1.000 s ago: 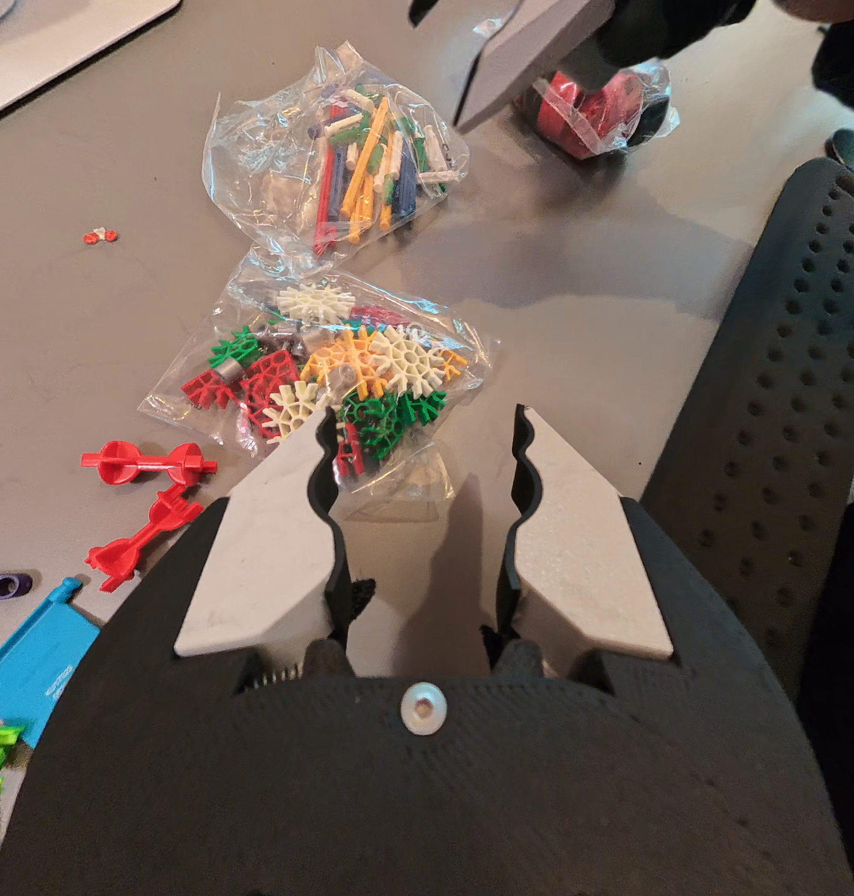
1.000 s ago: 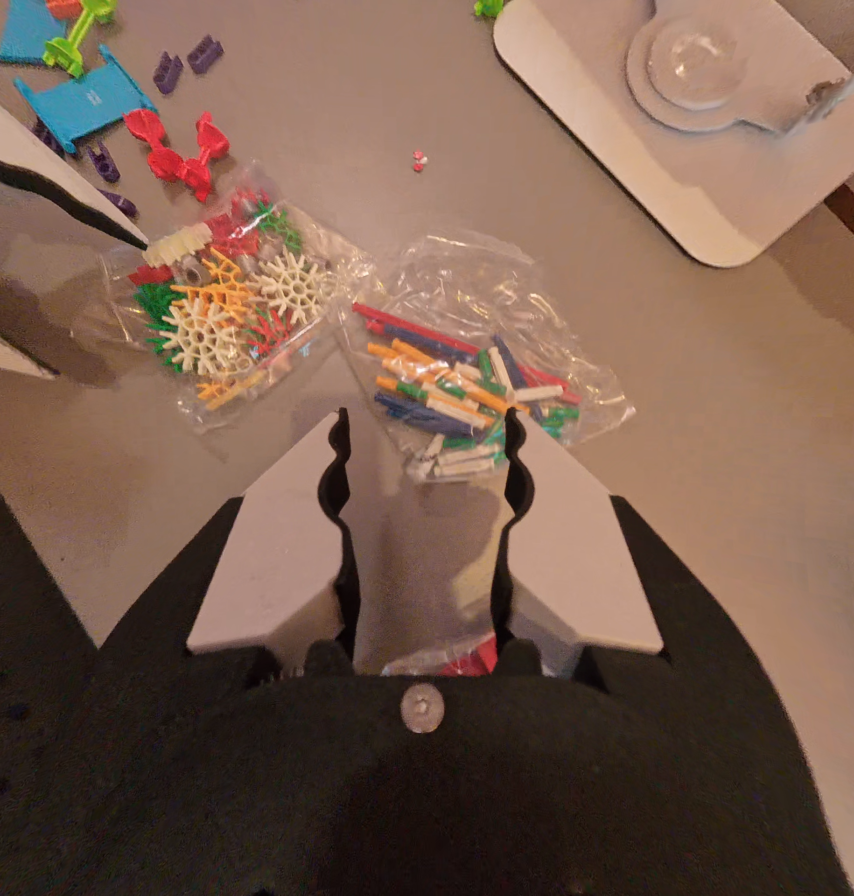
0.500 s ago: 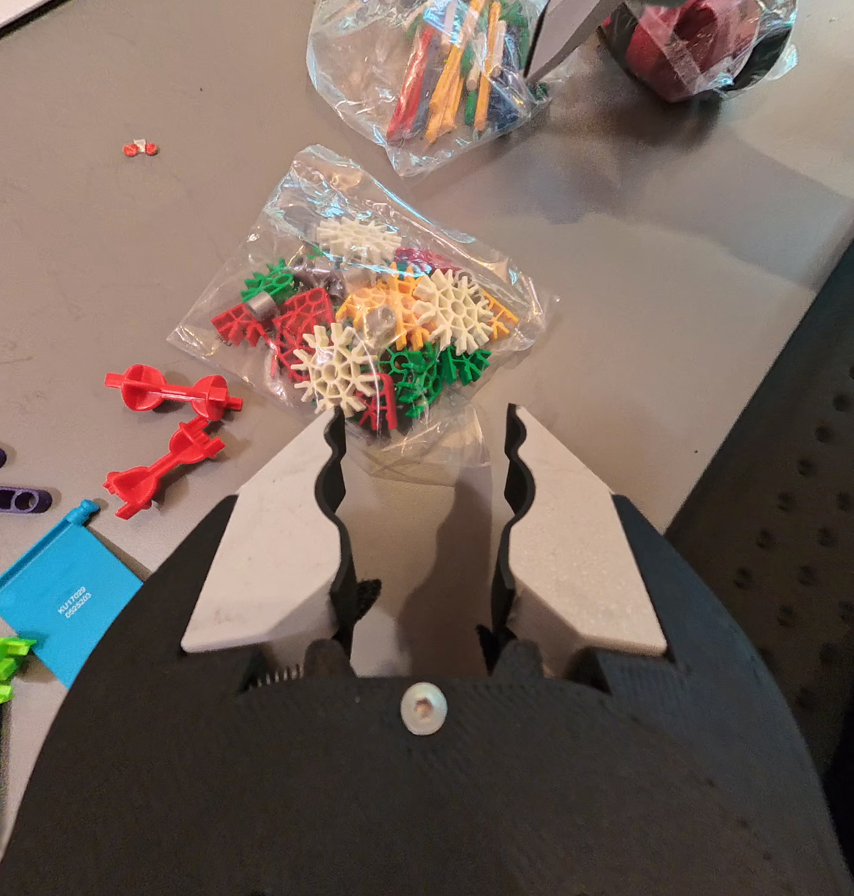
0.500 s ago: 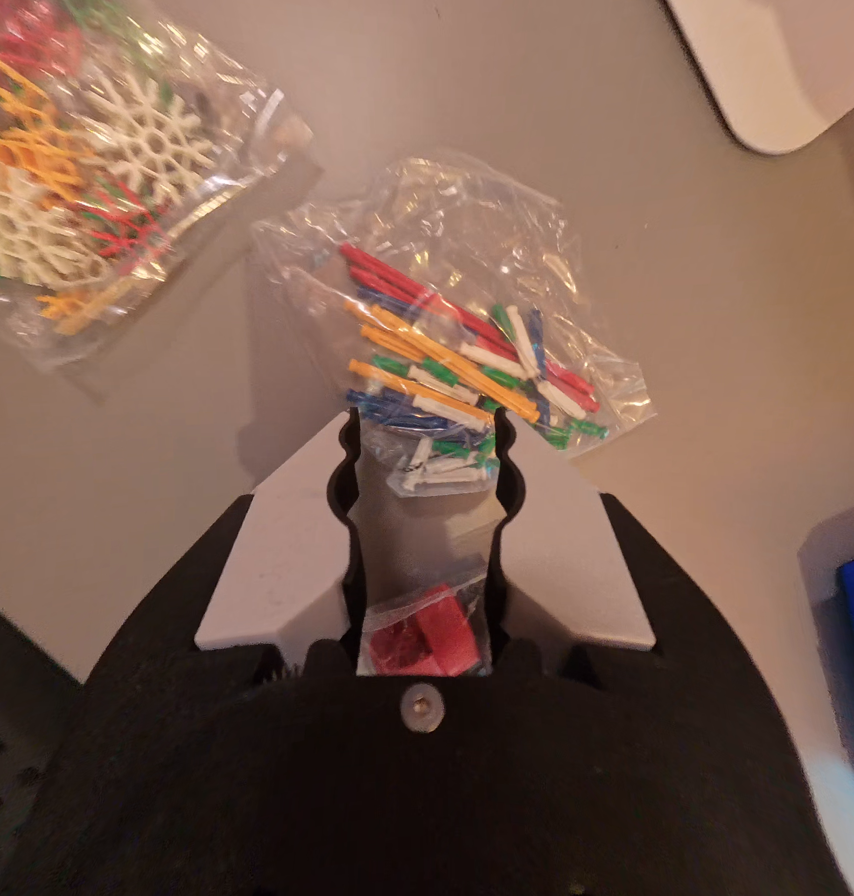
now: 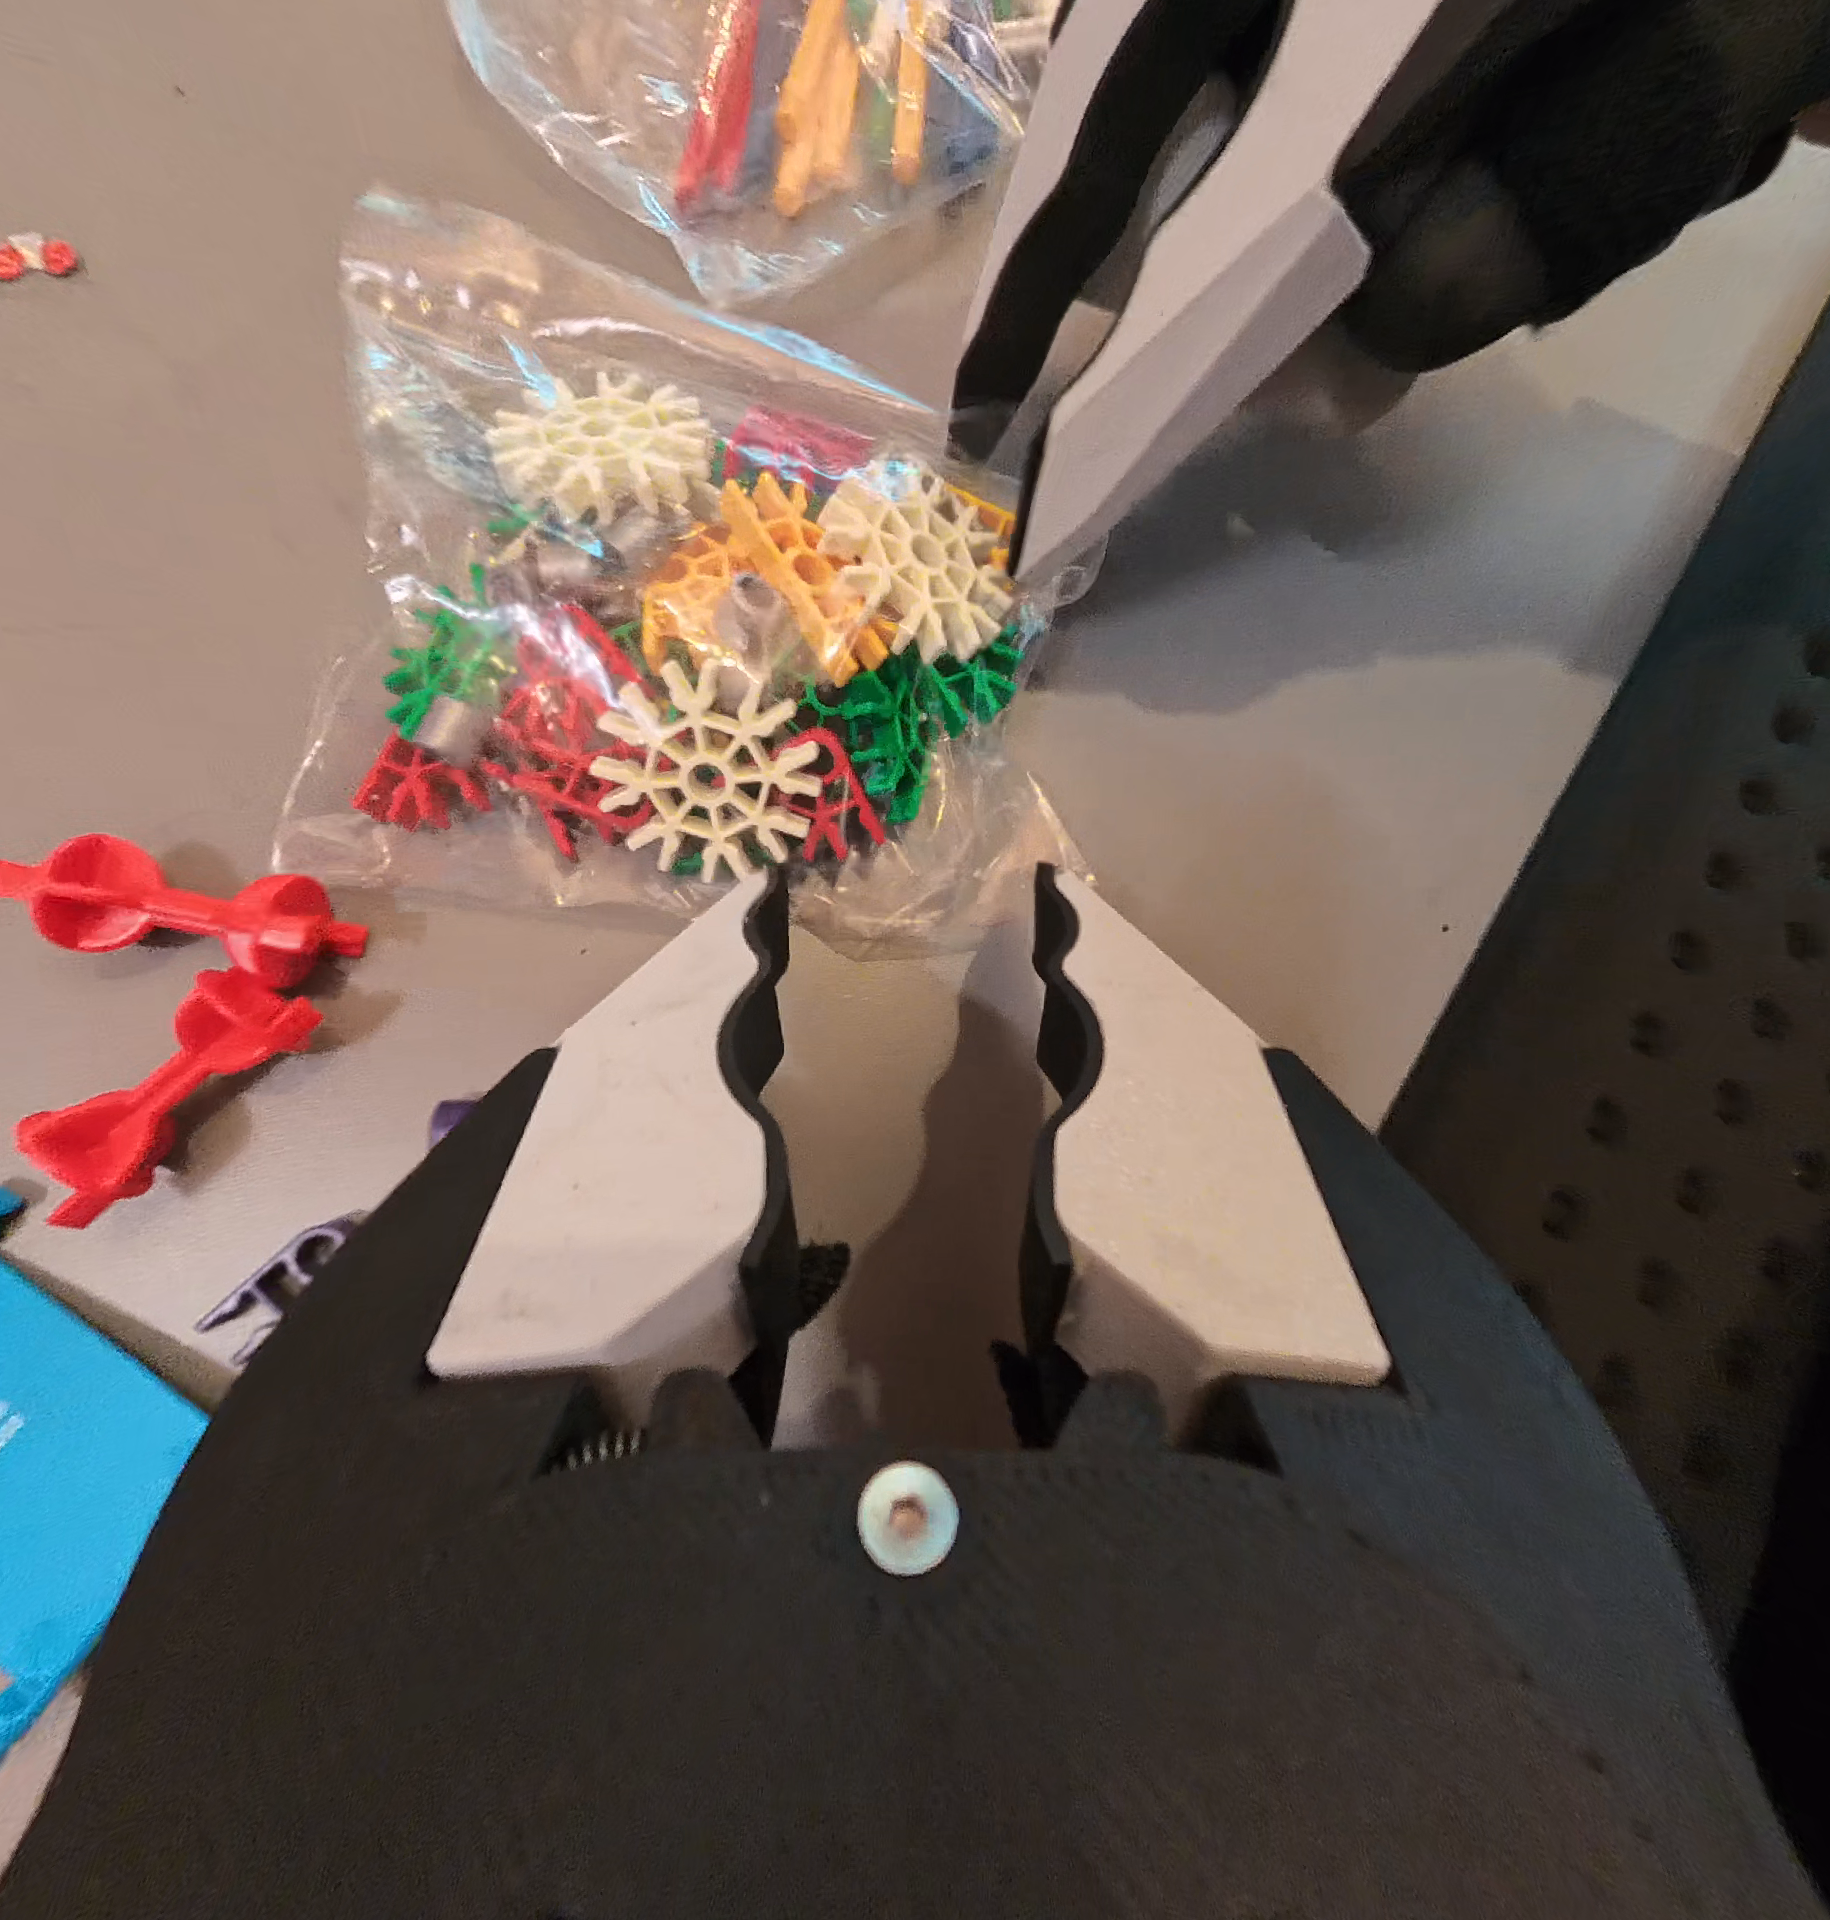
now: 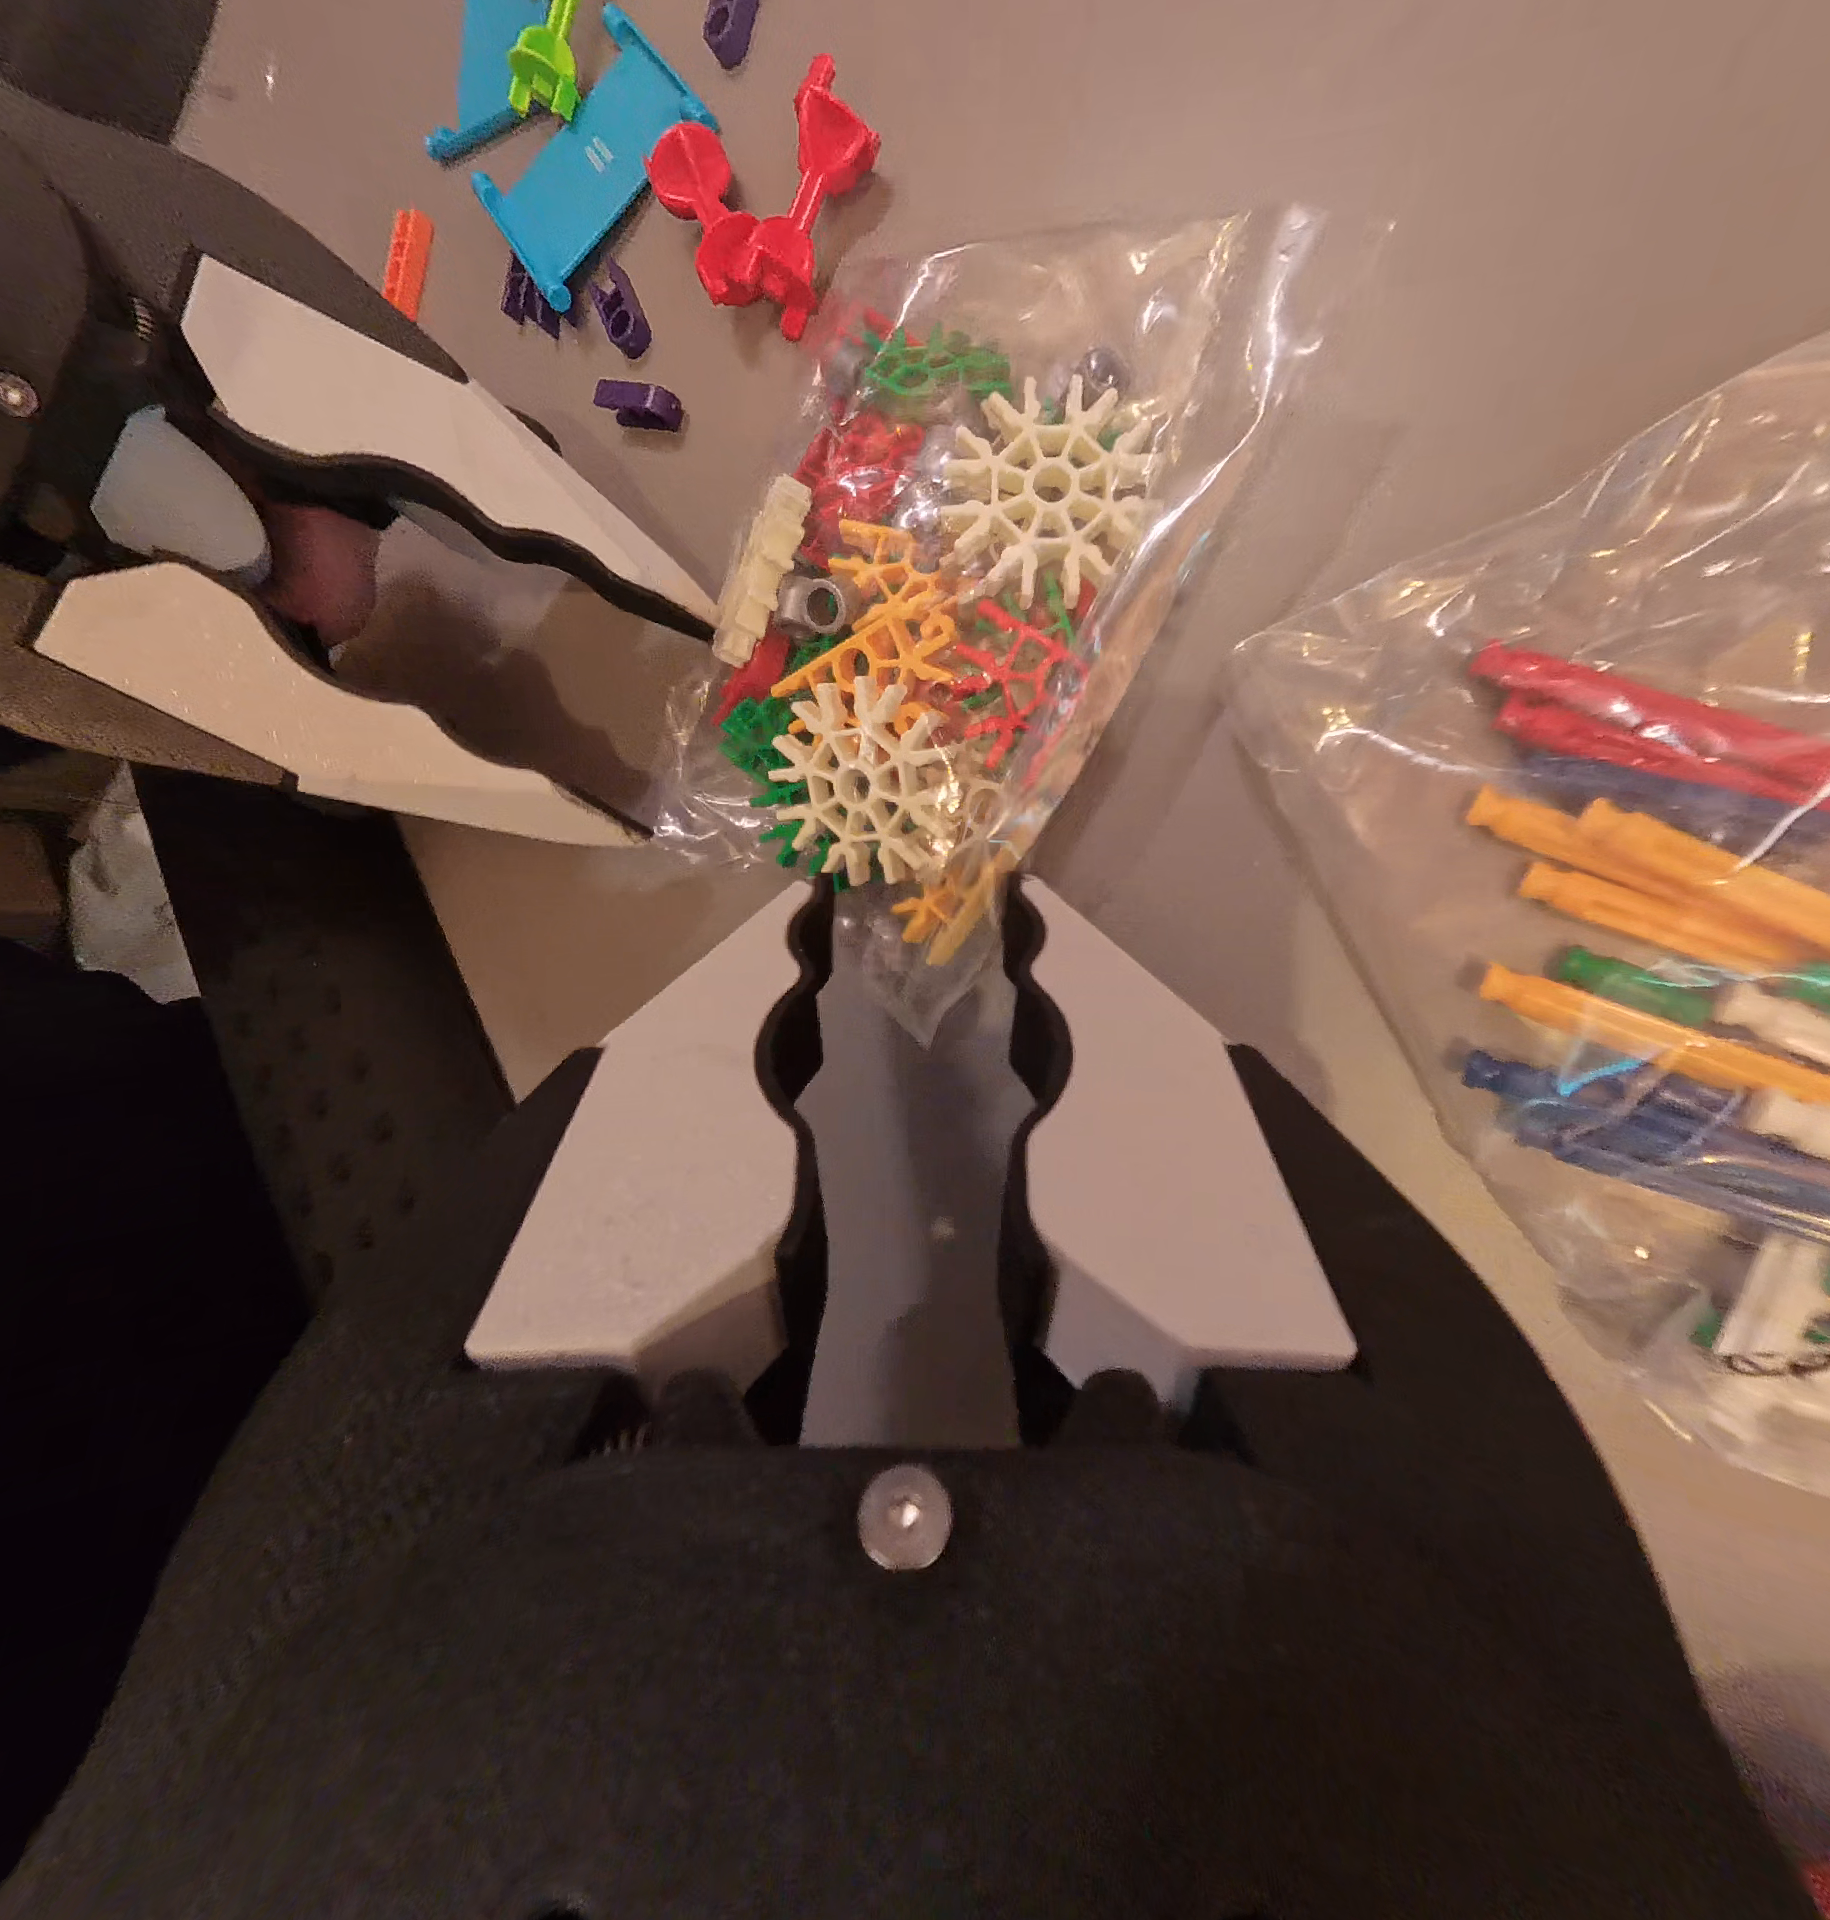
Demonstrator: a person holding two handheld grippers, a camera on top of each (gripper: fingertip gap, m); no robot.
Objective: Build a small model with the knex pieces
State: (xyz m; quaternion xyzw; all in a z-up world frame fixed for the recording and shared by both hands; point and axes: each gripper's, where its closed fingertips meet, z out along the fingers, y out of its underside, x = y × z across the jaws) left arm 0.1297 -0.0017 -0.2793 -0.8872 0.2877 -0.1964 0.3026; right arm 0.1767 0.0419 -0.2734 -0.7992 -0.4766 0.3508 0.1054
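A clear bag of snowflake-shaped connectors (image 5: 682, 644) in white, green, red and yellow lies on the grey table (image 5: 163, 520). My left gripper (image 5: 903, 904) is open, its tips at the bag's near edge. My right gripper (image 5: 1010, 509) reaches in from the upper right to the bag's right corner. In the right wrist view my right gripper (image 6: 916, 914) is open, with a corner of the connector bag (image 6: 994, 571) between its tips. The left gripper (image 6: 677, 727) is open at the bag's left side. A second clear bag of coloured rods (image 6: 1669, 987) lies to the right, also at the top of the left wrist view (image 5: 817, 104).
Two red double-cup pieces (image 5: 163, 997), a blue panel (image 5: 49, 1475) and a purple clip (image 5: 287, 1278) lie left of the left gripper. Blue panels (image 6: 578, 177), a lime piece (image 6: 542, 62) and purple clips (image 6: 636, 400) lie beyond. A black perforated surface (image 5: 1700, 1039) borders the table. Some 7 cm of space lies between my two pairs of fingers. The purple clip (image 5: 287, 1278) is about 10 cm from my left fingertips. My right wrist view (image 6: 606, 300) looks at it from another angle.
My right gripper has left the rod bag and swung over to the connector bag's corner. My left gripper has moved closer to the same bag. Both have stayed open.
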